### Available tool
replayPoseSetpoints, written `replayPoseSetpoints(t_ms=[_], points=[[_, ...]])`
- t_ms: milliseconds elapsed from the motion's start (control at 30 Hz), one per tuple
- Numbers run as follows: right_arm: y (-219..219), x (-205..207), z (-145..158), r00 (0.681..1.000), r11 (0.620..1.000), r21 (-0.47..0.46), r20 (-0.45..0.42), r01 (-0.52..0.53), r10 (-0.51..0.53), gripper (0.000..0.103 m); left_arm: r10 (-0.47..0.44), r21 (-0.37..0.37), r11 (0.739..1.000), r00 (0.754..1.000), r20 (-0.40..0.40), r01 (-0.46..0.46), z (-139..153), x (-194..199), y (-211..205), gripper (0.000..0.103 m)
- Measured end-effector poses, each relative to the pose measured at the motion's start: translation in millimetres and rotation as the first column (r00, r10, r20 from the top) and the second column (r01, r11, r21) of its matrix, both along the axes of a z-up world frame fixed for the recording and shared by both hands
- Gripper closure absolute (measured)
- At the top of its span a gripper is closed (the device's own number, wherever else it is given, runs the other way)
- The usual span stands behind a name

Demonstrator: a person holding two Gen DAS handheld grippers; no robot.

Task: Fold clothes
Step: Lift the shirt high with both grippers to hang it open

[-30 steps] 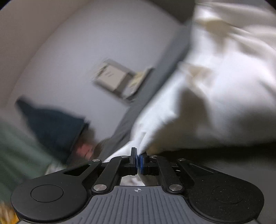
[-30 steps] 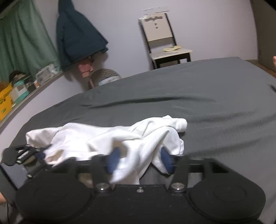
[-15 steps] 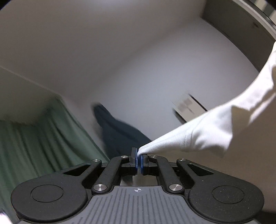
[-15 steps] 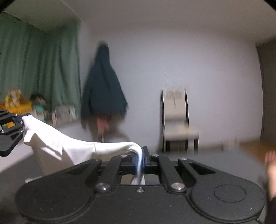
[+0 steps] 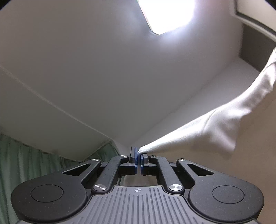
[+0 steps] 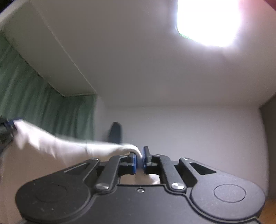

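A white garment (image 5: 215, 124) hangs in the air between both grippers. My left gripper (image 5: 138, 151) is shut on one corner of it, and the cloth stretches away to the upper right. In the right wrist view my right gripper (image 6: 140, 155) is shut on another part of the white garment (image 6: 69, 146), which runs off to the left. There the left gripper (image 6: 7, 125) shows at the frame's edge, holding the far end. Both grippers point upward toward the ceiling. The bed is out of sight.
A bright ceiling light (image 5: 165, 13) fills the top of both views, the ceiling light (image 6: 208, 22) glaring in the right one. Green curtains (image 6: 43, 103) hang at the left. A dark coat (image 6: 115, 131) hangs on the far wall.
My right gripper closed on the white garment on the grey bed. Both grippers then rose and tilted up, lifting the garment off the bed until the ceiling fills both views.
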State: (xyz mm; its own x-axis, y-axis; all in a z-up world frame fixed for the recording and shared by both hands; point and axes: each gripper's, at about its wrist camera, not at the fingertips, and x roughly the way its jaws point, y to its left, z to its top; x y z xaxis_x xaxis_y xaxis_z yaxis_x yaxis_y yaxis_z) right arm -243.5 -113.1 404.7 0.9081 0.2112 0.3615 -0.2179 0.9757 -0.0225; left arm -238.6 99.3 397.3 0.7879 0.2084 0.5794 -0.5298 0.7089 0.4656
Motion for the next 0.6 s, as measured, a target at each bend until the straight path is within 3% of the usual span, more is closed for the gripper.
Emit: replayPoseSetpoints(t_ms=[67,167,233,367,467,600], points=[[5,-16,2,0.995,0.999,-0.037,0.094,0.036,-0.032,0.095,-0.004,-0.007,1.000,1.000,0.021,0.004,1,-4,3,0.100],[7,-9,5,0.995,0.997,-0.051,0.081,0.058,-0.054,0.095,-0.007,-0.010,1.000,0.999,-0.053,0.007,0,11,4,0.099],[2,-5,10,0.998,0.999,-0.028,0.051,0.032,-0.030,0.095,-0.023,0.003,1.000,0.999,-0.039,0.023,-2,7,-4,0.099],[-1,-26,18,0.982,0.994,-0.048,0.168,0.095,-0.086,0.095,-0.001,0.046,0.999,1.000,0.015,0.000,1,-1,-15,0.099],[-10,-36,27,0.981,0.995,-0.030,0.174,0.092,-0.086,0.095,-0.017,0.051,0.999,0.999,0.034,0.016,4,-15,-19,0.099],[-10,-75,23,0.955,0.988,-0.063,0.273,0.140,-0.118,0.095,-0.006,0.065,0.998,0.998,0.067,0.001,-5,-19,-18,0.099]])
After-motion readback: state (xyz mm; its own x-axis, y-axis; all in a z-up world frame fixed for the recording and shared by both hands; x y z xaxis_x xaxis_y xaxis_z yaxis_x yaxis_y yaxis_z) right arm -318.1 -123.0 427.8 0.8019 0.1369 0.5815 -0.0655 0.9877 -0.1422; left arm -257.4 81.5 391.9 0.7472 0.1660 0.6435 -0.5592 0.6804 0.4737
